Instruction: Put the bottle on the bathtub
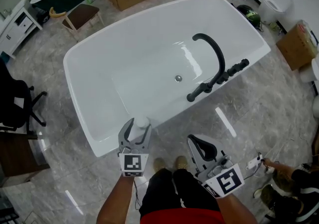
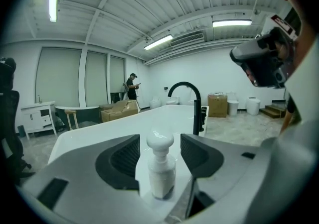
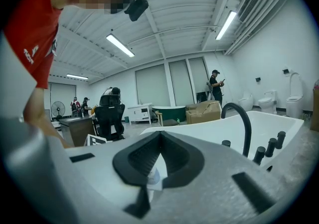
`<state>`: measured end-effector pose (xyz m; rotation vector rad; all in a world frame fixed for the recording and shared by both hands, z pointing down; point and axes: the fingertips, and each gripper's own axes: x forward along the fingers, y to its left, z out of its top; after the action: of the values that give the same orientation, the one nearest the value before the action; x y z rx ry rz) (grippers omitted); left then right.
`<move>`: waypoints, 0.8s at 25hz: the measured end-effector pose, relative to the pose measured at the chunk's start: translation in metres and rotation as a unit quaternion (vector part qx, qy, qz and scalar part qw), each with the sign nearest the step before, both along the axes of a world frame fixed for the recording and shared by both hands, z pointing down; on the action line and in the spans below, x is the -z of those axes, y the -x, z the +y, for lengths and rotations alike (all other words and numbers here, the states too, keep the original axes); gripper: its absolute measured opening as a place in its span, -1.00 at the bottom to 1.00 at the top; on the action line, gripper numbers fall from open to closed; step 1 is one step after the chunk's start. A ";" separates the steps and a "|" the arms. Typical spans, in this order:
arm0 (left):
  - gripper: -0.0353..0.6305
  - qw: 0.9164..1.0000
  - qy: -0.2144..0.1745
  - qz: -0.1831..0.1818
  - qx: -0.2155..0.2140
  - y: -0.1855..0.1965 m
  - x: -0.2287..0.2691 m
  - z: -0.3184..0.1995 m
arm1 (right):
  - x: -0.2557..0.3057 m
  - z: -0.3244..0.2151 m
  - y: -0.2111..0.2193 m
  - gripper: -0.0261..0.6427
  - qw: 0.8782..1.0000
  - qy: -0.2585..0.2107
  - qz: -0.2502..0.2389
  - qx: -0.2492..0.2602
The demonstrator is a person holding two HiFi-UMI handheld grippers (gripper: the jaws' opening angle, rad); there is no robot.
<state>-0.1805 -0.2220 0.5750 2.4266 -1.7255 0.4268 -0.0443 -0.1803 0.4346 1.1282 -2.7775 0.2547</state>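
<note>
Grey marble floor surrounds the white bathtub (image 1: 75,76), whose black faucet (image 1: 218,58) rises from its right rim; we hold the left gripper (image 1: 137,127) at the near rim with its jaws spread wide, pads clear of the white pump bottle (image 2: 161,168), which stands upright on that rim between them; our right gripper (image 1: 195,143), nearer us over the floor, has its jaws closed together on nothing.

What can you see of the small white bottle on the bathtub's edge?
The bottle is small and white, plastic by its look, with a rounded pump-like cap on a narrow neck above a cylindrical body. It stands upright on the near corner of the bathtub rim, between the open jaws of the left claw; neither pad touches it.
</note>
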 end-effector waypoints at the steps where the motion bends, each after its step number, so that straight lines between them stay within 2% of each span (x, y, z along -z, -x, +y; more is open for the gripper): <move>1: -0.20 1.000 -0.006 0.002 0.001 0.000 0.008 0.002 | 0.002 0.000 0.000 -0.91 1.000 -0.001 -0.002 0.001; 8: -0.20 0.998 -0.054 0.017 0.008 -0.009 0.091 0.028 | 0.019 0.002 -0.002 -0.91 1.000 -0.014 -0.021 0.005; 10: -0.33 0.998 -0.062 0.026 0.014 -0.014 0.115 0.038 | 0.025 0.005 -0.006 -0.91 0.999 -0.018 -0.029 0.003; 14: -0.75 0.997 -0.071 0.031 0.005 -0.027 0.154 0.051 | 0.039 0.008 -0.015 -0.91 0.999 -0.027 -0.043 -0.004; 20: -0.86 0.995 -0.093 0.026 -0.040 -0.061 0.197 0.066 | 0.063 0.021 -0.035 -0.91 0.997 -0.049 -0.058 -0.017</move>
<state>-0.1195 -0.1564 0.3778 2.6168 -1.7207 0.2172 -0.0089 -0.1592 0.3714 1.2221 -2.9017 0.1955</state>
